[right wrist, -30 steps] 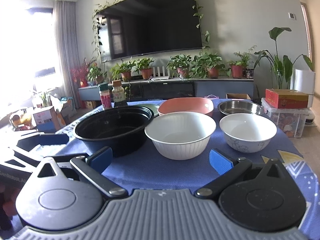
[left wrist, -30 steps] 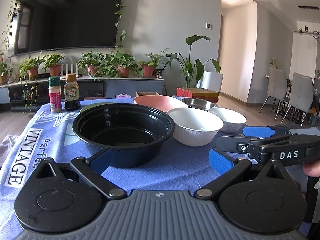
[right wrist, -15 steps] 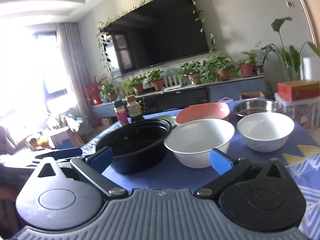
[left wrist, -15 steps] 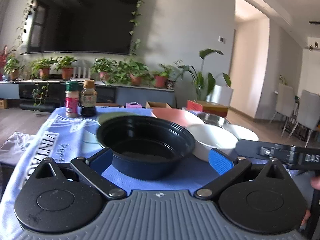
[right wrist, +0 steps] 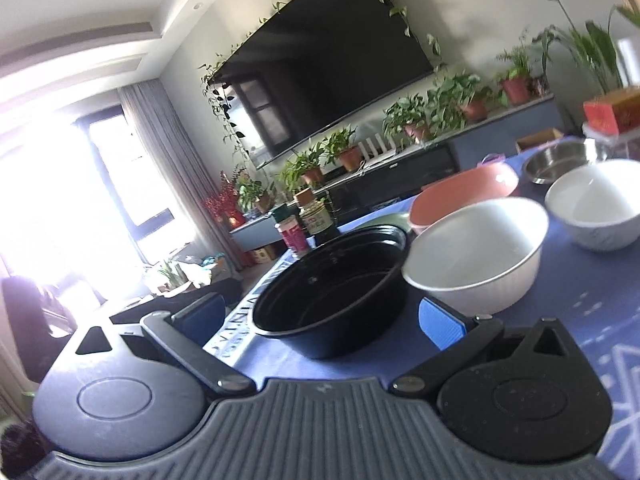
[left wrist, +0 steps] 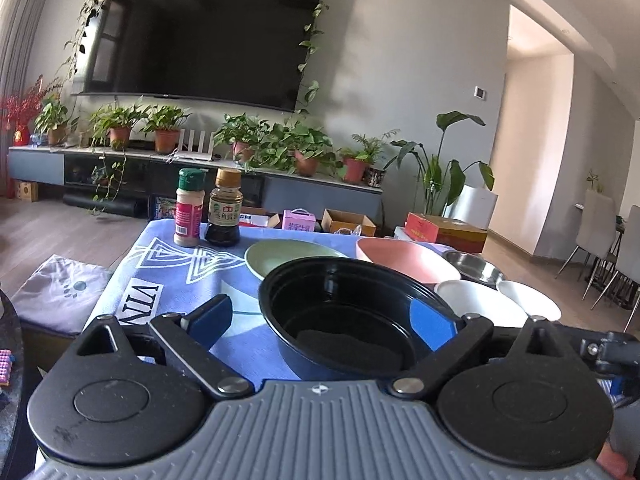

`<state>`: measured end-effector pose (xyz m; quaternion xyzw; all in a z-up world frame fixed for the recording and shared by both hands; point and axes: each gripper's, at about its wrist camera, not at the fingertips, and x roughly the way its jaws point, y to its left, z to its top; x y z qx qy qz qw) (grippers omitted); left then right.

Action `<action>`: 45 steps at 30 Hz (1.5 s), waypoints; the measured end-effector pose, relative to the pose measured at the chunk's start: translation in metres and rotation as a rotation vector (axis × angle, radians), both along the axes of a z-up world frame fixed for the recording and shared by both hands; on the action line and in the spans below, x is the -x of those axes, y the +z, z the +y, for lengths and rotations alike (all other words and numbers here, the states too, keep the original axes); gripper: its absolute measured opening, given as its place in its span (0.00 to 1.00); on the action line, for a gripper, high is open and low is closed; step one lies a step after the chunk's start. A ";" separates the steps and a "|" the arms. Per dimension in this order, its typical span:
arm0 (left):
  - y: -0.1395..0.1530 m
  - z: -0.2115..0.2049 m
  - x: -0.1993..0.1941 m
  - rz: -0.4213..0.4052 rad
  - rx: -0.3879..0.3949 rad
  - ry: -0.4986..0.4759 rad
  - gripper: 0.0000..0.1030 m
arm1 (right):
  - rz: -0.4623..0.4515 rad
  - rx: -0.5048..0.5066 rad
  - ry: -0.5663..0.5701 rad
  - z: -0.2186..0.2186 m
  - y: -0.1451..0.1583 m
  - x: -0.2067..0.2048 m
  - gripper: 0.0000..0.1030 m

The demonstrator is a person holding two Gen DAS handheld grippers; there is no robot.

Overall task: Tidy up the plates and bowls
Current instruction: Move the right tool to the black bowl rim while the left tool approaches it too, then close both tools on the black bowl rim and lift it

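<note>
The tabletop [left wrist: 168,280], under a blue printed cloth, carries every dish separately, so by the look of it the sorting has barely begun and nothing is stacked yet. Largest is the black bowl [left wrist: 352,312], near the front edge; the left claw [left wrist: 324,320] is around its near side, one pad outside the wall and the other seen through the rim on the inner side. Its jaws have just been closing a little yet stand wide, not pressing on the bowl. Behind it, toward the far edge, lie a green plate [left wrist: 288,260] and a pink bowl [left wrist: 400,256], with a steel bowl [left wrist: 472,268] beyond. On its right sit a ribbed white bowl [right wrist: 476,252] and a smaller white bowl [right wrist: 596,208]. The right claw [right wrist: 320,320] hangs wide open and empty near the front edge, facing the black bowl. Two bottles [left wrist: 208,208] stand at the far left corner.
</note>
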<state>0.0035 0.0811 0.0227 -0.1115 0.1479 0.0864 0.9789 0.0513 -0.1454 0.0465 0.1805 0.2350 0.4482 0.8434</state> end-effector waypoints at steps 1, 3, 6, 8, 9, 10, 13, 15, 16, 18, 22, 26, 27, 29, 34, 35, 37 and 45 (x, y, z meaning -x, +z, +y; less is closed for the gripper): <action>0.000 0.003 -0.002 0.005 0.006 0.005 0.91 | 0.013 -0.009 0.003 0.001 0.000 -0.001 1.00; -0.003 0.010 -0.008 0.014 0.026 0.018 0.88 | 0.032 -0.020 0.007 0.006 0.000 -0.002 1.00; -0.006 0.017 -0.015 0.035 0.045 0.035 0.82 | 0.070 -0.029 0.004 0.013 -0.003 -0.007 1.00; -0.009 0.022 -0.020 0.051 0.058 0.045 0.75 | 0.097 -0.032 0.004 0.018 -0.006 -0.012 1.00; -0.010 0.025 -0.022 0.057 0.066 0.048 0.71 | 0.109 -0.032 0.000 0.019 -0.007 -0.014 1.00; -0.010 0.027 -0.024 0.061 0.073 0.050 0.65 | 0.123 -0.039 -0.005 0.020 -0.009 -0.015 1.00; -0.011 0.031 -0.035 0.079 0.084 0.053 0.48 | 0.151 -0.052 -0.016 0.020 -0.008 -0.018 0.96; -0.012 0.034 -0.038 0.086 0.094 0.063 0.46 | 0.152 -0.052 -0.029 0.019 -0.007 -0.018 0.90; -0.012 0.036 -0.039 0.091 0.101 0.069 0.46 | 0.155 -0.050 -0.040 0.018 -0.007 -0.018 0.87; -0.015 0.036 -0.040 0.102 0.107 0.073 0.44 | 0.169 -0.047 -0.055 0.019 -0.008 -0.019 0.84; -0.018 0.032 -0.044 0.121 0.093 0.059 0.33 | 0.184 -0.049 -0.067 0.019 -0.011 -0.020 0.78; -0.020 0.029 -0.044 0.125 0.084 0.061 0.32 | 0.176 -0.051 -0.068 0.019 -0.008 -0.019 0.77; -0.020 0.029 -0.044 0.127 0.088 0.061 0.32 | 0.175 -0.053 -0.067 0.018 -0.008 -0.018 0.77; -0.021 0.028 -0.045 0.131 0.086 0.061 0.32 | 0.169 -0.048 -0.068 0.019 -0.008 -0.018 0.74; -0.020 0.023 -0.044 0.133 0.046 0.074 0.27 | 0.166 -0.033 -0.072 0.022 -0.007 -0.018 0.59; -0.020 0.022 -0.044 0.134 0.039 0.076 0.26 | 0.165 -0.030 -0.075 0.022 -0.006 -0.020 0.58; -0.019 0.021 -0.041 0.131 0.027 0.080 0.22 | 0.166 -0.025 -0.081 0.022 -0.005 -0.020 0.55; -0.013 0.011 -0.019 0.089 -0.014 0.078 0.21 | 0.150 -0.020 -0.063 0.022 -0.002 -0.015 0.51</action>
